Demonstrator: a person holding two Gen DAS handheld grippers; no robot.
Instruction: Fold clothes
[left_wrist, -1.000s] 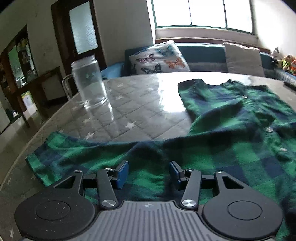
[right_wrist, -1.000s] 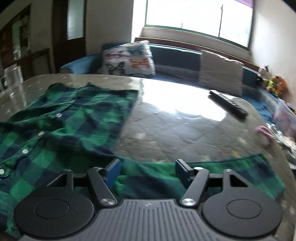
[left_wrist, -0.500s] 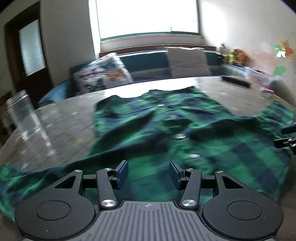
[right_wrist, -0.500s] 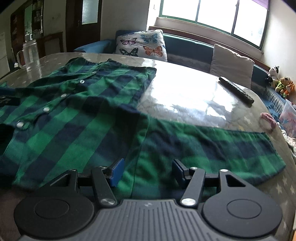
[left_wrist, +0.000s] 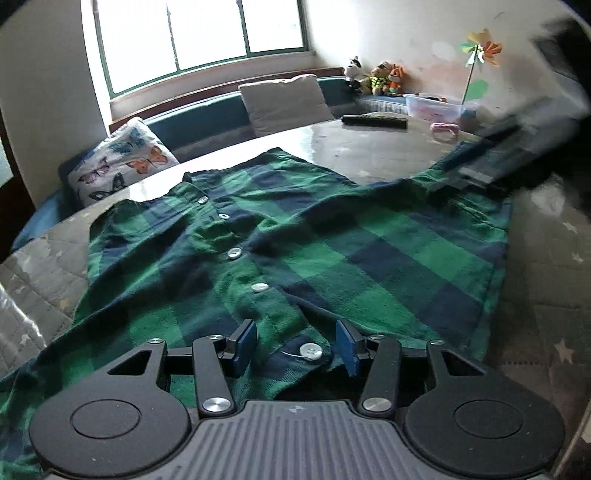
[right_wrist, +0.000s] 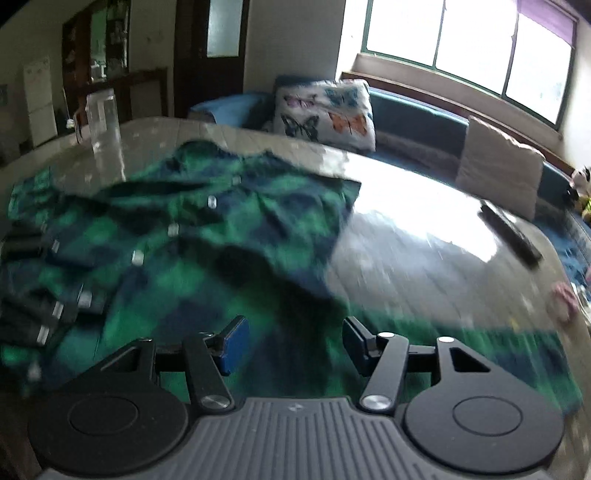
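On the table (left_wrist: 373, 147), seen through the left wrist camera, I have the green and navy plaid shirt (left_wrist: 332, 240) spread button-side up, its placket of white buttons (left_wrist: 233, 253) running from the collar toward my tool. I hold the left gripper (left_wrist: 297, 345) low and roughly level over the shirt's near hem. Its blue-padded jaws are spread wide, pinching nothing; the lowest button lies on the cloth between them. I cannot tell whether the pads touch the fabric. Right of the shirt, at the frame's upper right edge, I see the right gripper (left_wrist: 517, 147) as a dark, blurred shape over the shirt's far corner.

Beyond the shirt, a black remote control (left_wrist: 375, 121) and a pink object (left_wrist: 445, 129) lie on the table. I can read no brand, label or writing in either view.

Through the right wrist camera, motion-blurred, the shirt (right_wrist: 192, 236) lies left of and under my tool, with one sleeve (right_wrist: 480, 354) stretched to the right along the table (right_wrist: 424, 258). I hold the right gripper (right_wrist: 293, 345) low over this cloth, its jaws likewise spread apart and empty. Left of the shirt stands a clear jar (right_wrist: 102, 122); at the left edge, the left gripper (right_wrist: 26, 243) shows as dark blurred shapes.
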